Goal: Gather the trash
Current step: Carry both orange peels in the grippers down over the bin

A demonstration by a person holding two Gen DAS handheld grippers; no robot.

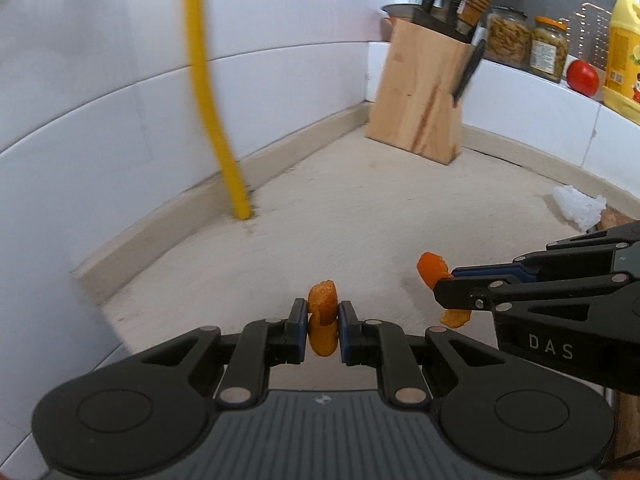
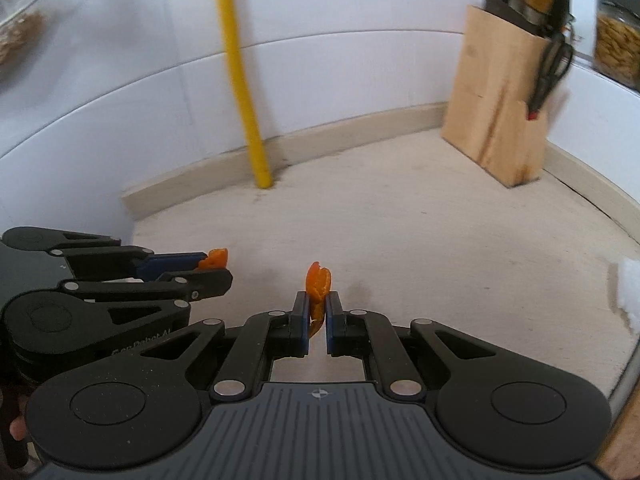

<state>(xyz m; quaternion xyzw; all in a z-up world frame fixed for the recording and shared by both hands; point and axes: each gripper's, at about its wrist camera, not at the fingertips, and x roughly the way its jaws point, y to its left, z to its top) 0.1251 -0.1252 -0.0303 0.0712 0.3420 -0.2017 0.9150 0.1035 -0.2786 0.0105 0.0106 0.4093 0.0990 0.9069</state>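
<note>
Gripping one scrap of orange peel each, both tools hang above the pale tabletop [image 1: 360,208], clear of its surface. The left tool [image 1: 323,330] is clenched on the left peel piece [image 1: 322,322]; its pads press the flat faces of the curl. The right tool [image 2: 317,322] is clenched on the right peel piece [image 2: 317,286], a thinner strip pinched near its lower half.

Handling judgement: the peel looks light, soft and pliable, slightly springy where it curls, and likely a little slippery on the waxy outer skin. A hold across the broad faces, near mid-length, suits it best; an edge grip would risk it folding or sliding out. Neither piece appears fragile, though a hard squeeze may tear the thin one.

Orientation: in each wrist view the held piece stands roughly upright between the pads, long axis running along the fingers, upper end projecting beyond the tips.

Other items noted: a crumpled white wrapper [image 1: 578,208] lies on the tabletop to the right, near a knife block [image 1: 420,92]. No bin is visible.
</note>
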